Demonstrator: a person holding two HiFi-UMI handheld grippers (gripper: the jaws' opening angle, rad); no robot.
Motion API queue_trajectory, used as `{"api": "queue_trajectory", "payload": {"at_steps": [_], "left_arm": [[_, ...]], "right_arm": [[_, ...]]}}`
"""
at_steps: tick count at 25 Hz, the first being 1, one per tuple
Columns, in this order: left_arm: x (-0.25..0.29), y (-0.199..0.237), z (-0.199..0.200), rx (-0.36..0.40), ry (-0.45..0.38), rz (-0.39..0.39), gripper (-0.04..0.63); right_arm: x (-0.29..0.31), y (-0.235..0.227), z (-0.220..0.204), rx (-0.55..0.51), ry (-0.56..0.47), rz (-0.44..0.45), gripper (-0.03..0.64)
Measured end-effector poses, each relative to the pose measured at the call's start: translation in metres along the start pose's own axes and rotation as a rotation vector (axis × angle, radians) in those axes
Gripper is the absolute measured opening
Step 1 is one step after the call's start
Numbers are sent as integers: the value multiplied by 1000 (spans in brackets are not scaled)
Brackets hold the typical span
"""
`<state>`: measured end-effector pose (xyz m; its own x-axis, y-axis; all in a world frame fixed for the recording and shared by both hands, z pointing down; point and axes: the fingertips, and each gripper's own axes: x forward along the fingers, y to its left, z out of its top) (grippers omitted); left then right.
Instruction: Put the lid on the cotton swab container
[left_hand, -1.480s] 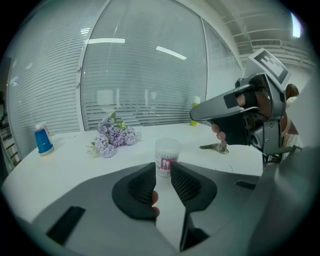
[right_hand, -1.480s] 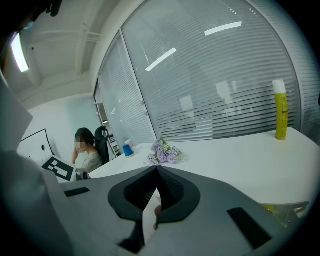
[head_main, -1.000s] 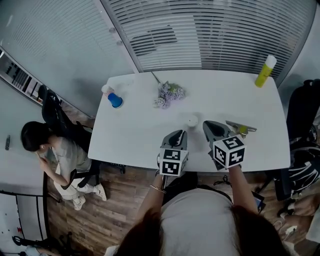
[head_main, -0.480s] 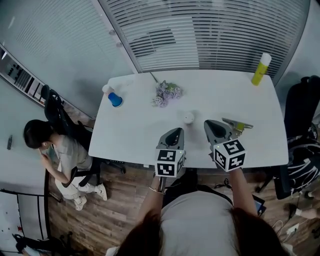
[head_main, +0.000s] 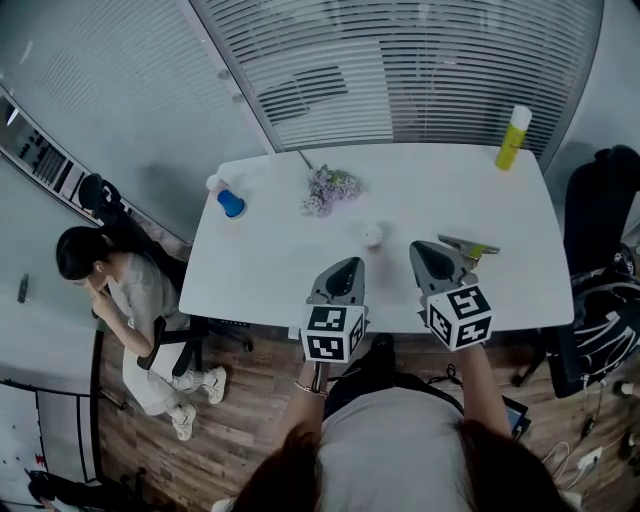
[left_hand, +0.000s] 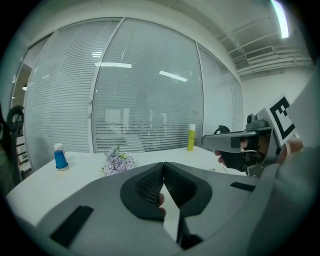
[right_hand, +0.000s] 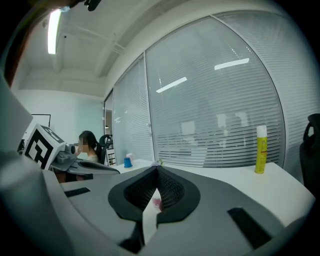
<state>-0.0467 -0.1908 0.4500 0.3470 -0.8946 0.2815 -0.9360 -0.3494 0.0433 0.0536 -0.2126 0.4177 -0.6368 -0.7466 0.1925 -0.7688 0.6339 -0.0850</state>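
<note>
Now, left tongs (left_hand: 163, 172): clenched, the pads meet and nothing is between them; they hang over the near part of the counter (head_main: 270, 270).
Right tongs (right_hand: 156, 175): clenched and empty too, just beside the left ones.
Cotton swab container (head_main: 372, 235): I take it to be the small white round pot on the counter, in front of both tongs and between them, apart from both.
Lid: I cannot tell it from the pot at this size; perhaps it sits on it, perhaps it lies elsewhere.
Neighbours: a metal clip (head_main: 475, 249) near my right tongs, and a bunch of lavender (head_main: 330, 188) behind the pot.
Risk one: the pot looks light, so clenched tongs arriving low could push it away or tip it.
Risk two: a lid grasped off-centre may land tilted and not close.
Risk three: my right tongs may catch the clip on the way.
</note>
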Motion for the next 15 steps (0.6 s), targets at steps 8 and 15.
{"api": "queue_trajectory", "payload": {"at_steps": [8,15], "left_arm": [[-18,-11,14,12,-36,0,20],[-31,-20,26,25,-60,1,20]], "right_arm": [[-20,3,7,-13,-21,-18,23],[-34,10,12,-39,-28,-18,23]]}}
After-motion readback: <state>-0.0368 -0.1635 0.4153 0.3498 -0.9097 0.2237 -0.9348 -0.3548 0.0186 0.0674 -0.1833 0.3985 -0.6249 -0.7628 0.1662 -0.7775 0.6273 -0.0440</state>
